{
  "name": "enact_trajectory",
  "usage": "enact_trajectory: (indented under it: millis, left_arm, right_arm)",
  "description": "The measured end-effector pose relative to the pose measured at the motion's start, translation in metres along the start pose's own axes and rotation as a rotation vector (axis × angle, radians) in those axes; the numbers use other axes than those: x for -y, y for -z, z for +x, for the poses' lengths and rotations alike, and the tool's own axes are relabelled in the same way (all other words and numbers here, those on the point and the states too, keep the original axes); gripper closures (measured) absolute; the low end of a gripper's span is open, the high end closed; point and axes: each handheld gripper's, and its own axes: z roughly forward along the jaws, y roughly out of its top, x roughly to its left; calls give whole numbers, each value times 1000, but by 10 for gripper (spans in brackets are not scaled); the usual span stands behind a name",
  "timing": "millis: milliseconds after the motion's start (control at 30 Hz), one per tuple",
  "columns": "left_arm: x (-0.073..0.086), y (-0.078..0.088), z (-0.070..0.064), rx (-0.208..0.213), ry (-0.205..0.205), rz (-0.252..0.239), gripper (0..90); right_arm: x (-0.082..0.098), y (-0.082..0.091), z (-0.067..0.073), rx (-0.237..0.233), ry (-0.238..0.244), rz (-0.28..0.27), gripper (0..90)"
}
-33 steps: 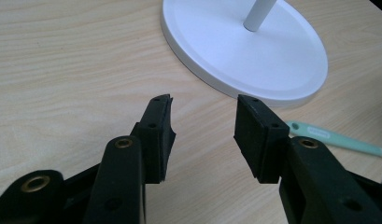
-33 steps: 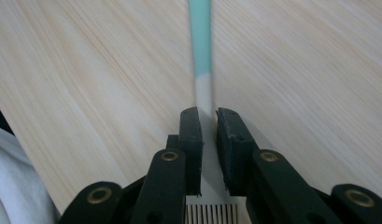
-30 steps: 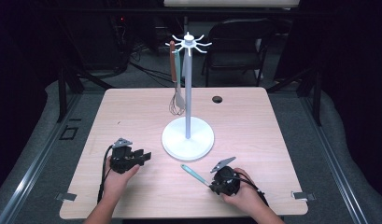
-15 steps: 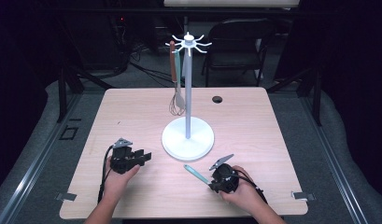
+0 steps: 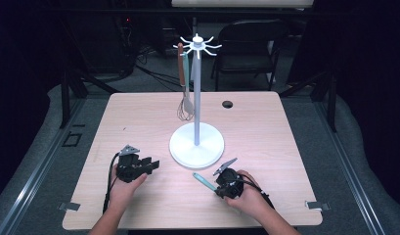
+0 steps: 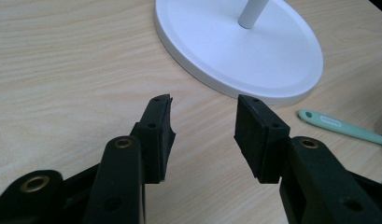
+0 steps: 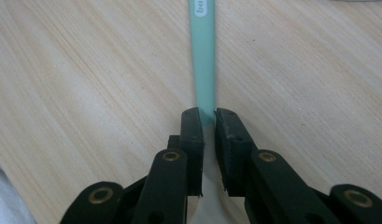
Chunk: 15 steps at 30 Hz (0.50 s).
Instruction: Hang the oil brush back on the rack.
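A teal-handled utensil [image 5: 203,180] lies flat on the wooden table [image 5: 139,122], in front of the white stand's round base [image 5: 196,147]. My right gripper [image 5: 218,186] is shut on the near end of that handle [image 7: 202,56], and its jaws have just been closing on it. In the right gripper view the gripper [image 7: 208,116] clamps the handle, which runs straight away from it. My left gripper [image 5: 152,165] rests open at the table's left front, with nothing between its jaws. The left gripper view has that gripper [image 6: 203,126] pointing at the base [image 6: 235,46] and the teal handle [image 6: 338,127].
The stand's pole [image 5: 196,98] rises to a crown of hooks [image 5: 198,45]. A brown-handled whisk [image 5: 184,108] and a pale utensil hang from the hooks on the left. A round cable hole [image 5: 227,104] sits in the table behind the stand. A chair [image 5: 251,44] stands beyond the table.
My right gripper has shifted slightly left along the table, toward the teal handle's far end. The left gripper has stayed where it was.
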Motion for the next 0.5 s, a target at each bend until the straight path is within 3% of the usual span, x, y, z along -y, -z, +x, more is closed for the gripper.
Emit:
enact_trajectory:
  millis: [300,500]
  left_arm:
    - [0,-2,-4,26,-8,3,543]
    - [0,-6,-14,60,-26,7,524]
  right_arm:
    - [2,0,1,9,5,-5,824]
    - [3,0,3,17,12,-17,827]
